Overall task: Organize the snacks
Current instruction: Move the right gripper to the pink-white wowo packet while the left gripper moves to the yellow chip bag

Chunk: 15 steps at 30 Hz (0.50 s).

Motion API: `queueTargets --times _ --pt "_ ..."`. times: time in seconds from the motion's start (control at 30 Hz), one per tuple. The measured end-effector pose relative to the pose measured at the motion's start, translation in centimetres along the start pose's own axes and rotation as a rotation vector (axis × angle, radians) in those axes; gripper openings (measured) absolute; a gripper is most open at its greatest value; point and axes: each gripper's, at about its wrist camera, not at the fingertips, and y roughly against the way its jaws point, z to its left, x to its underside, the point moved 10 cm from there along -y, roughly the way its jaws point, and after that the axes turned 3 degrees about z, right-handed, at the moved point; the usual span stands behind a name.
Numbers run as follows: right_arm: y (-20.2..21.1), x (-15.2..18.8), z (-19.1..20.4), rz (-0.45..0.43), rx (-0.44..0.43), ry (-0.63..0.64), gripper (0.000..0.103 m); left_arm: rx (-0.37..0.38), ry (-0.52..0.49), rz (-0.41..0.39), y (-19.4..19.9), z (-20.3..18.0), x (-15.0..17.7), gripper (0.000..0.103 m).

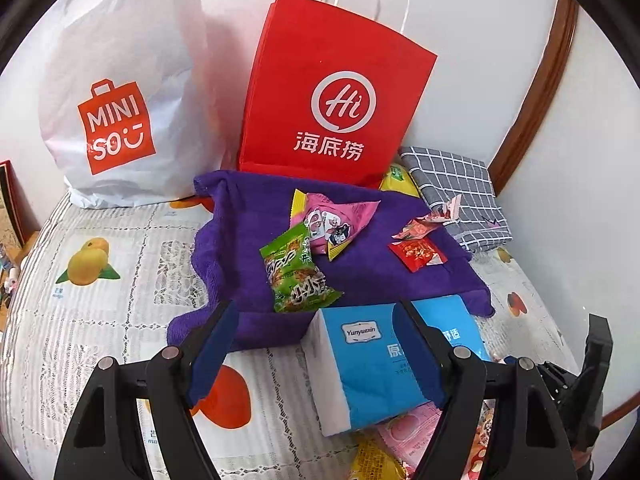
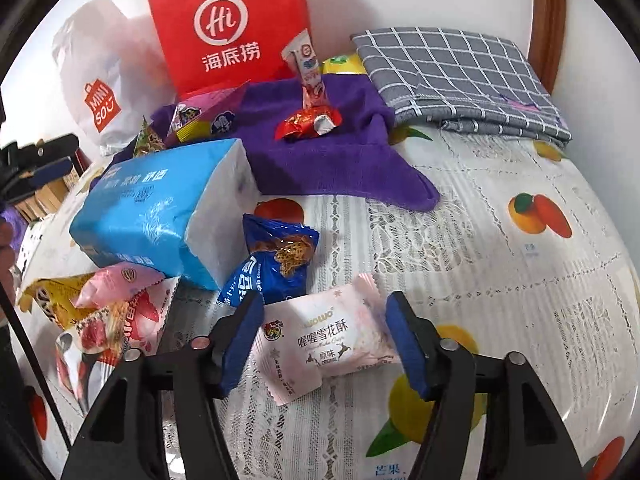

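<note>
Landmark: blue tissue pack [image 2: 160, 216], lying on the fruit-print surface [image 2: 500, 280].

Right gripper [image 2: 320, 344]: fingers apart, straddling a pale pink nougat packet [image 2: 332, 340] that lies flat on the surface just in front of the tissue pack. Left pad touches or nearly touches the wrapper edge; right pad stands clear. Not clamped.

Blue cookie packet [image 2: 276, 256] sits against the pack's white end. A heap of pink, yellow and red snack packets [image 2: 112, 308] lies at the pack's near left corner.

Behind the tissue pack: purple towel [image 1: 248, 232] carrying a green snack packet [image 1: 296, 272], a pink packet [image 1: 332, 216] and a small red packet [image 1: 416, 252]. Further back stand a red paper bag [image 1: 332, 92] and a white plastic bag [image 1: 120, 92]; a grey checked cloth [image 1: 456, 196] lies folded beside the towel.

Left gripper [image 1: 316, 352]: fingers apart, nothing clamped, hanging over the tissue pack and the towel's near edge.
</note>
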Motion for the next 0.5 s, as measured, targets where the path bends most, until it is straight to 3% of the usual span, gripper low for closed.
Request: queueTargets --times 0.17,0.5 --pt "-0.6 0.5 0.5 0.023 0.051 0.065 0.075 0.004 0.003 0.001 0.0 0.0 -0.1 0.078" --pt "-0.1 1.7 1.0 0.038 -0.022 0.13 0.081 0.036 0.011 -0.002 0.5 -0.4 -0.1 0.078"
